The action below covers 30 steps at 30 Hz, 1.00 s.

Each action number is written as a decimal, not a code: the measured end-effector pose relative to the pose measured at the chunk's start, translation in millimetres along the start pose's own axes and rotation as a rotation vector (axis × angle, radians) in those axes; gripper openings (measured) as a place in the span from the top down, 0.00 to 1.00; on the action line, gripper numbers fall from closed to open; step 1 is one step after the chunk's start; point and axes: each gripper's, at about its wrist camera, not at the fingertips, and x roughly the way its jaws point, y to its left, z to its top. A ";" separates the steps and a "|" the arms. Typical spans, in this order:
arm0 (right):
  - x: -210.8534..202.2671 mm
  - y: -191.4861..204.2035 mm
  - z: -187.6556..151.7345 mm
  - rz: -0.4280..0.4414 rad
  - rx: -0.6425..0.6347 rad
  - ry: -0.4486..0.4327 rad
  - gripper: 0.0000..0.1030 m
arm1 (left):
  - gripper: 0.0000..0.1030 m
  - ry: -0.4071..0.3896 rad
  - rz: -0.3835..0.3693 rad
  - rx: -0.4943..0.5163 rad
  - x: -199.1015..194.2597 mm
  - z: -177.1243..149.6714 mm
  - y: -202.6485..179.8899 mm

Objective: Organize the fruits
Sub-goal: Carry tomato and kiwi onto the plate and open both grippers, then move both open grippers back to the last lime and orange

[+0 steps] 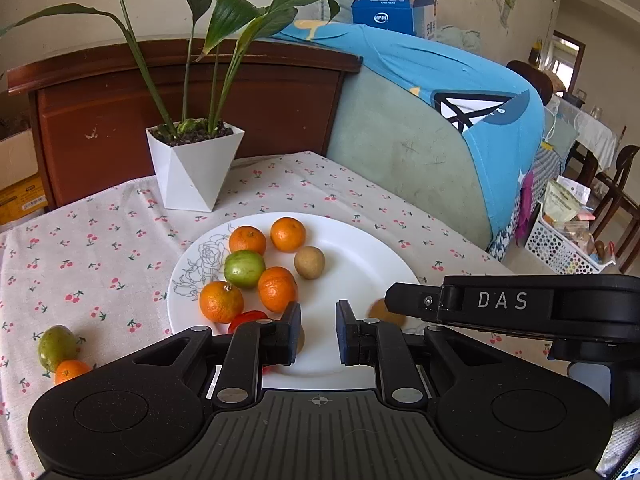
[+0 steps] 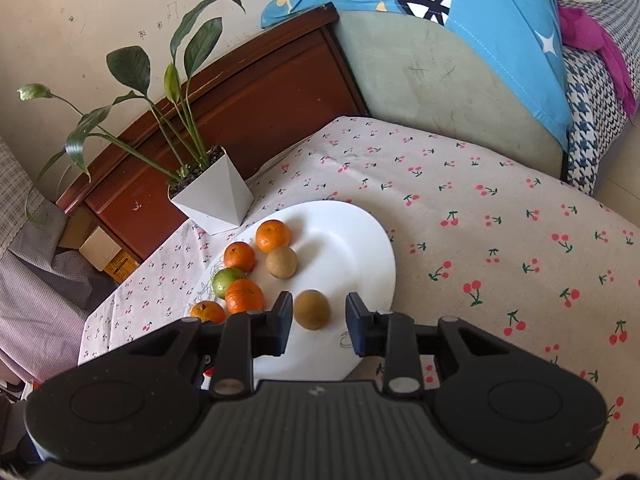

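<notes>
A white plate [image 1: 360, 264] [image 2: 340, 240] with a drawn rose sits on the cherry-print cloth. On it lie several oranges [image 1: 277, 289], a green fruit [image 1: 244, 268] and a round brown fruit [image 1: 309, 262]. My left gripper [image 1: 319, 332] hovers over the plate's near edge, open by a narrow gap with only bare plate between its pads. A red fruit [image 1: 248, 318] peeks out behind its left finger. My right gripper [image 2: 319, 322] is open, and a brown fruit [image 2: 312, 309] rests on the plate just ahead of its fingertips, touching neither. A green fruit [image 1: 57, 347] and an orange [image 1: 70, 371] lie on the cloth.
A plant in a white angular pot [image 1: 196, 168] [image 2: 216, 196] stands just behind the plate. A wooden cabinet [image 1: 200, 92] and a sofa with a blue cover [image 1: 460, 80] border the table. The table edge drops off at right, above a white basket [image 1: 560, 248] on the floor.
</notes>
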 end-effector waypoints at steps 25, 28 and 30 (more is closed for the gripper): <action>2.8 8.1 -1.0 0.021 0.003 0.019 0.66 | 0.68 0.056 0.227 -0.177 -65.5 -4.1 109.9; 3.4 9.9 -1.6 0.023 0.000 0.020 0.66 | 0.68 0.095 0.222 -0.129 -67.7 -15.2 105.2; 3.5 11.6 -2.1 0.023 -0.006 0.020 0.66 | 0.68 0.120 0.227 -0.113 -66.4 -21.2 104.1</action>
